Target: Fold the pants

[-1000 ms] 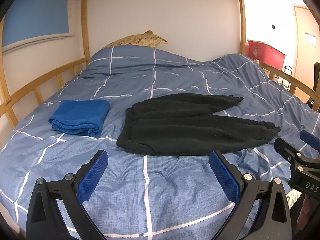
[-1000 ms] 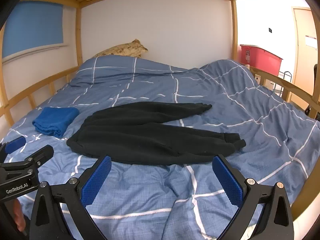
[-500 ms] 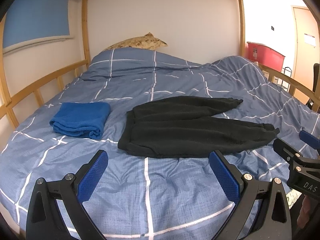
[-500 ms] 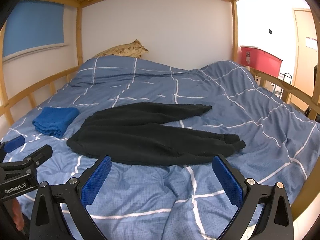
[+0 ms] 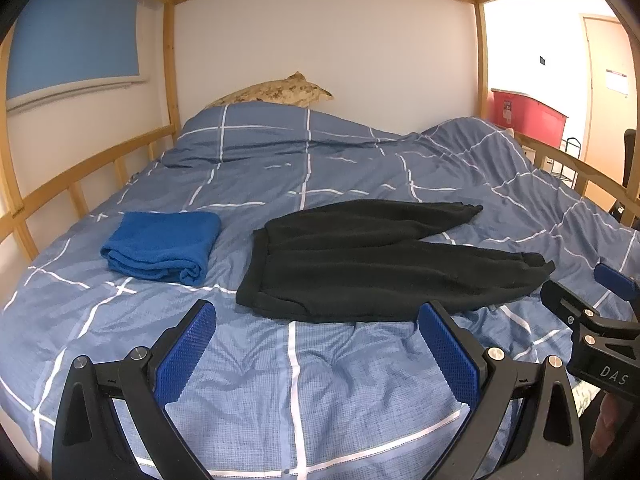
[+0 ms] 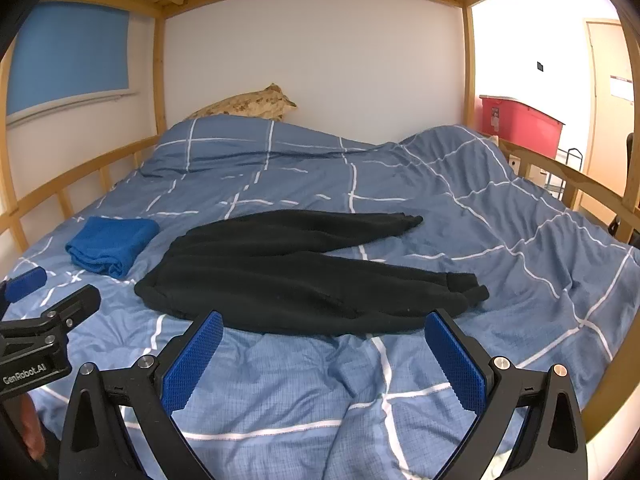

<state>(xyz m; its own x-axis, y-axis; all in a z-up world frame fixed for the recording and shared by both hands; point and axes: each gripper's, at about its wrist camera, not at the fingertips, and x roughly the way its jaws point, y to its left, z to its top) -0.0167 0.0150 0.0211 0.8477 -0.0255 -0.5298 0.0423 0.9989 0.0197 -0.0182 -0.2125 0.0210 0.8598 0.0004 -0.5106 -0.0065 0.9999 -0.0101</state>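
Note:
Black pants [image 5: 372, 264] lie flat on the blue checked duvet, waistband to the left, two legs spread to the right; they also show in the right wrist view [image 6: 296, 272]. My left gripper [image 5: 316, 356] is open and empty, hovering above the duvet just short of the waistband. My right gripper [image 6: 324, 360] is open and empty, just short of the near leg. Each gripper shows at the edge of the other's view.
A folded blue towel [image 5: 160, 246] lies left of the pants. A patterned pillow [image 5: 276, 94] sits at the head. Wooden bed rails [image 5: 80, 176] run along both sides. A red bin [image 6: 520, 124] stands beyond the right rail.
Both grippers have edged slightly forward and lower toward the pants. The pants and towel have not moved.

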